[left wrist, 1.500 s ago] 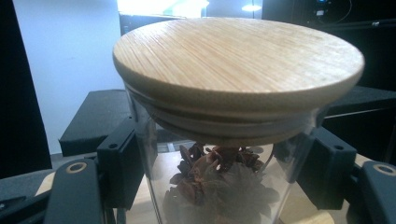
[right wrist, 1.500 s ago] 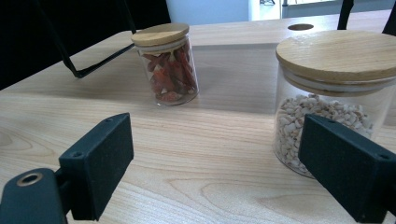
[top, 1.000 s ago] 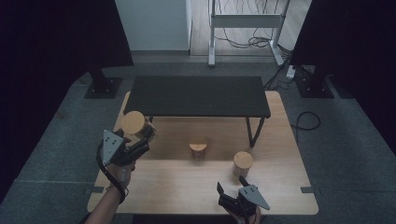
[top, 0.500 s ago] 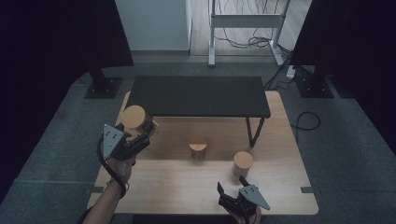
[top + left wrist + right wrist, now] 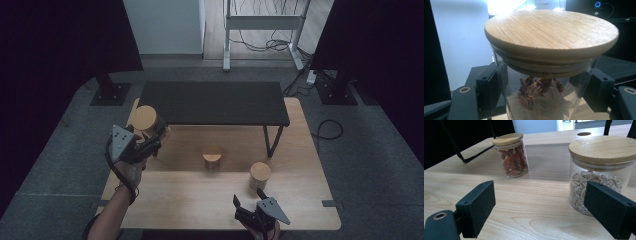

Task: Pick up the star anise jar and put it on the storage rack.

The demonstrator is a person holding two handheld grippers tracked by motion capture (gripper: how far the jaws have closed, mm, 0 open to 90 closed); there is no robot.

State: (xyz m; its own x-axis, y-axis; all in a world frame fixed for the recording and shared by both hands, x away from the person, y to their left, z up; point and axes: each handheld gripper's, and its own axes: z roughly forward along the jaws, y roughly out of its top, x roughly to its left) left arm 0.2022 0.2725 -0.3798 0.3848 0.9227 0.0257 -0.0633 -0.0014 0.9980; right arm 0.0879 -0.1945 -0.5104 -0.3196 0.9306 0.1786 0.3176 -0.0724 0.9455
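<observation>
Jar [image 5: 544,100] of dried star-shaped spice stands upright between my left gripper [image 5: 152,141] jaws, clamped, off the table's left edge; right gripper [image 5: 248,210] gapes empty near the front edge.

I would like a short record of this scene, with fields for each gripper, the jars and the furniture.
left gripper: shut on star anise jar, held above the table's left edge
right gripper: open, holds nothing, low at the near table edge
bean jar: upright on the table, just ahead of the right gripper
red-filled jar: upright, mid-table
lids: wooden, on all three jars
black shelf: stands over the far half of the table
</observation>
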